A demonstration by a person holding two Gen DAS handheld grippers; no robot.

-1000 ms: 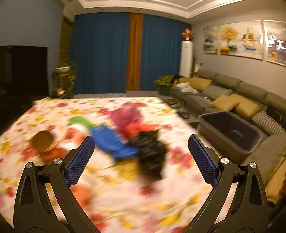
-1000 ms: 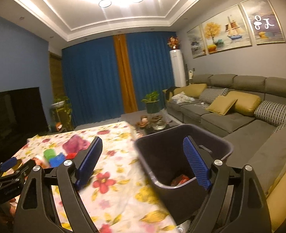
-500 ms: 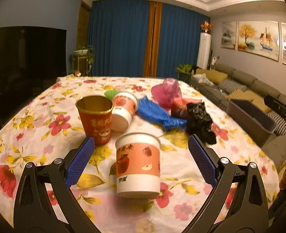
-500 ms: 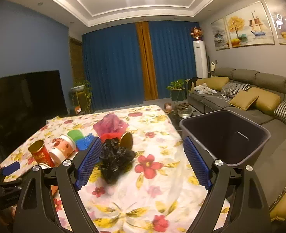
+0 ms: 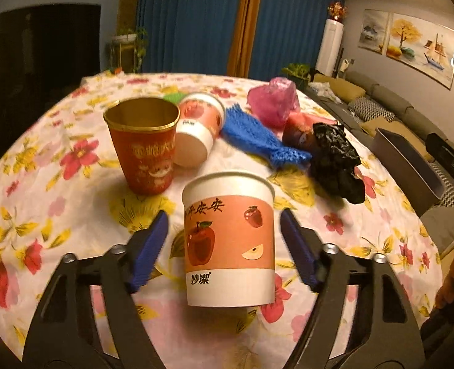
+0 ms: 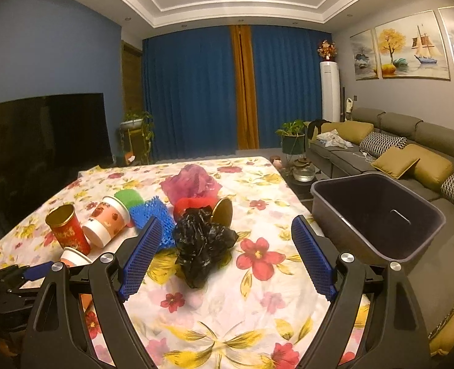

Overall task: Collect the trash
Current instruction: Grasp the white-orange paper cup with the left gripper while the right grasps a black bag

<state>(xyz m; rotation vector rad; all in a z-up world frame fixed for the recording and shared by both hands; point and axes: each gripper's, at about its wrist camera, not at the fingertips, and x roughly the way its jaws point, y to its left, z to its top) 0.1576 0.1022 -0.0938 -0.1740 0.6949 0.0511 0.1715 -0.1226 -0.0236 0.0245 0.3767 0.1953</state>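
An upright white-and-orange paper cup [image 5: 228,240] with apple prints stands on the floral tablecloth [image 5: 57,215]. My left gripper [image 5: 223,215] has a finger on each side of it. The jaws are closing, and a narrow gap still shows between each blue pad and the cup. In the right wrist view my right gripper [image 6: 227,220] is open and hovers over the table. A crumpled black bag [image 6: 202,246] lies just beyond and between its fingers, untouched. The dark grey bin [image 6: 377,215] stands off the table's right edge.
Behind the cup are a red-and-gold cup [image 5: 143,150], a second apple cup [image 5: 196,126] lying on its side, blue mesh [image 5: 257,135] and a pink bag [image 5: 273,101]. A sofa [image 6: 411,153] runs along the right wall. A dark TV [image 6: 42,141] stands at the left.
The left gripper came down and forward onto the apple cup, and its jaws narrowed around it. The right view swung left from the bin to the table and now faces the black bag.
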